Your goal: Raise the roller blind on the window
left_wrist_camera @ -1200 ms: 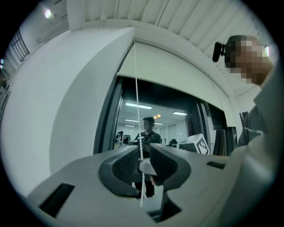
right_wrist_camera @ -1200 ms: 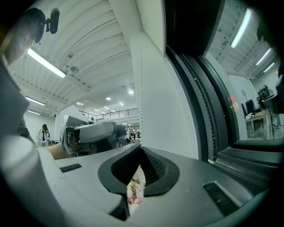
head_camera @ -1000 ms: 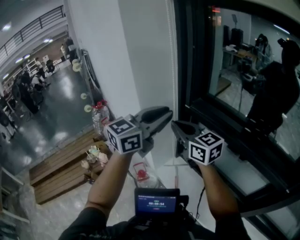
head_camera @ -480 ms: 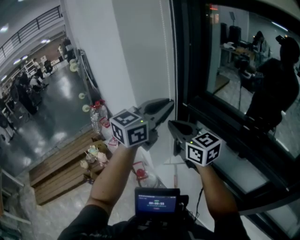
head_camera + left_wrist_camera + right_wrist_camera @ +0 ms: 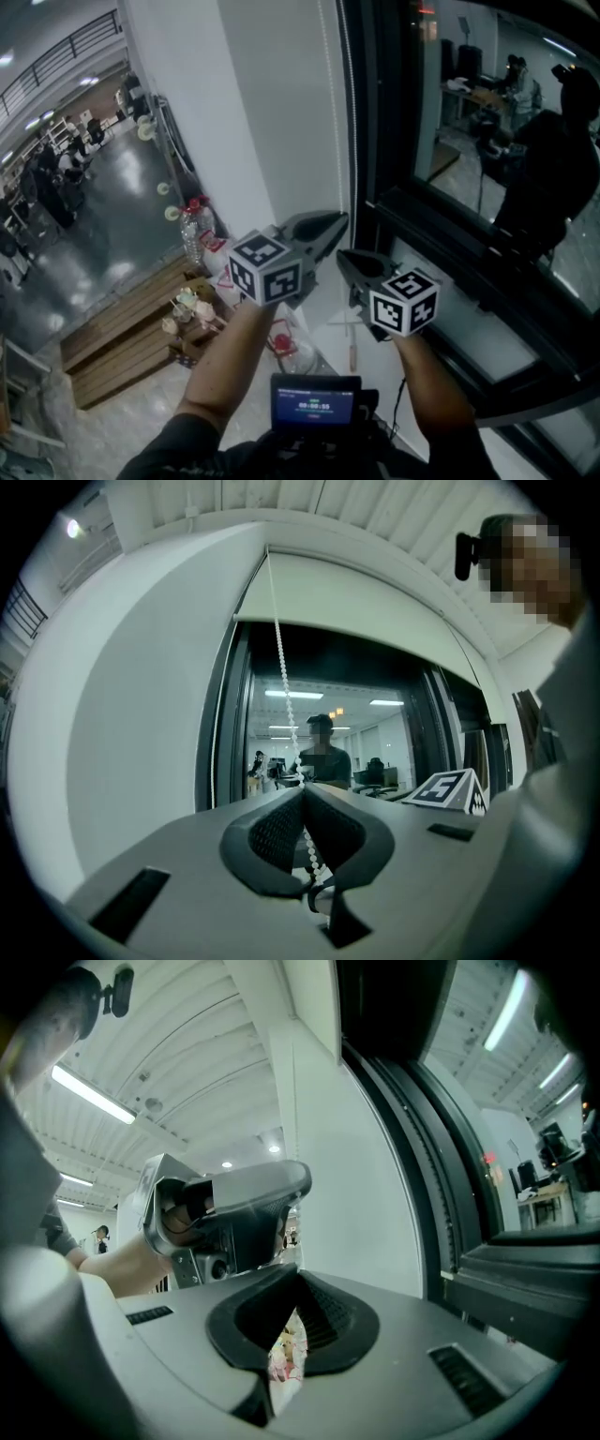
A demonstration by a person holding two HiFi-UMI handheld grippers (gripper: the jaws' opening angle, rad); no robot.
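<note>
The white roller blind [image 5: 361,597] hangs part-way down over the dark window [image 5: 375,733]. Its white bead chain [image 5: 279,649] drops from the blind's left end and runs between the pads of my left gripper [image 5: 302,791]. Those jaws have just been closing and now pinch the chain. In the head view the left gripper [image 5: 343,221] reaches the chain [image 5: 326,122] at the window frame's edge. My right gripper [image 5: 343,256] sits just below and right of it, shut with nothing between its jaws [image 5: 298,1275]. The right gripper view shows the left gripper [image 5: 230,1206] close above.
A black window frame [image 5: 361,141] and a white sill [image 5: 473,333] lie to the right. A white wall [image 5: 234,122] is on the left. Below stand water bottles [image 5: 195,230], a wooden platform [image 5: 117,337] and a small screen [image 5: 315,403] at my chest.
My left gripper has shifted a little right and down toward the window frame. The right gripper has stayed where it was.
</note>
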